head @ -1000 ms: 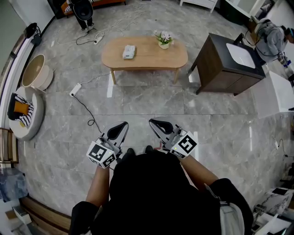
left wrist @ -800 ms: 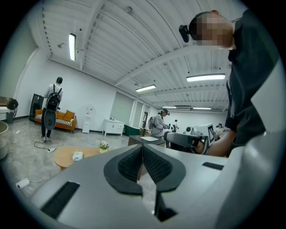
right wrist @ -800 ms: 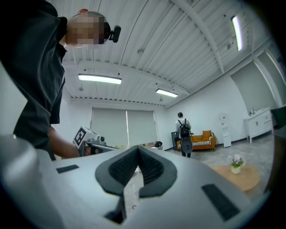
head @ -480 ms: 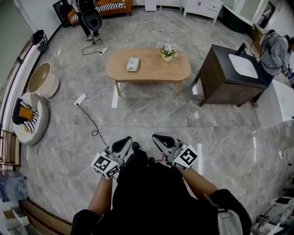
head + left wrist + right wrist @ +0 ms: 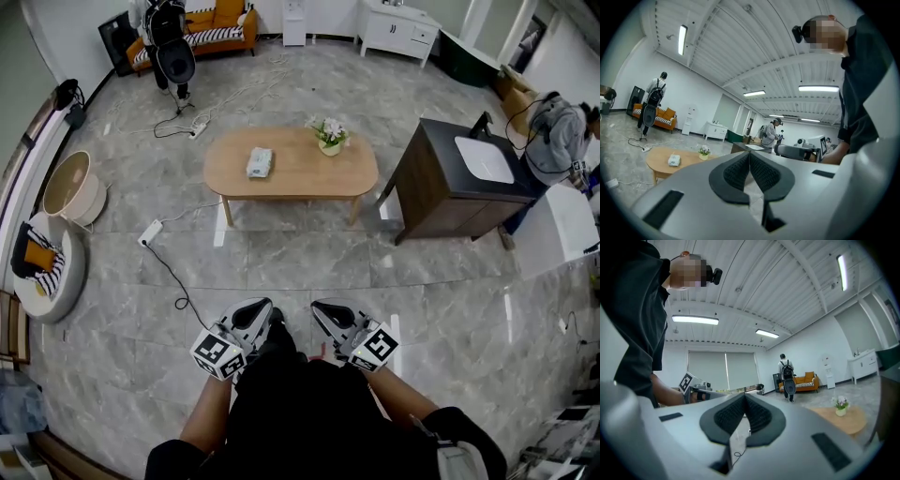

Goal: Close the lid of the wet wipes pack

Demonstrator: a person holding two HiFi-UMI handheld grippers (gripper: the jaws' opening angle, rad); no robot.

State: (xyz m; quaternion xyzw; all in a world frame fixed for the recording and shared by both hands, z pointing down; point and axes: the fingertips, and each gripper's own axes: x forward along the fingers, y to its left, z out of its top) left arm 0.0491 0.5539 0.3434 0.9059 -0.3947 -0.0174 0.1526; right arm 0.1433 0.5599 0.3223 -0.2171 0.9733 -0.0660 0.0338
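On oval table (image 5: 309, 178), wet wipes pack (image 5: 260, 162); left hand-held gripper (image 5: 253, 312), right hand-held gripper (image 5: 329, 313) jaws together, empty.

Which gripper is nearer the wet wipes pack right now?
Left, slightly. The left gripper is almost straight in line with the wet wipes pack, far back across the floor; the right gripper is as far back but offset rightward.
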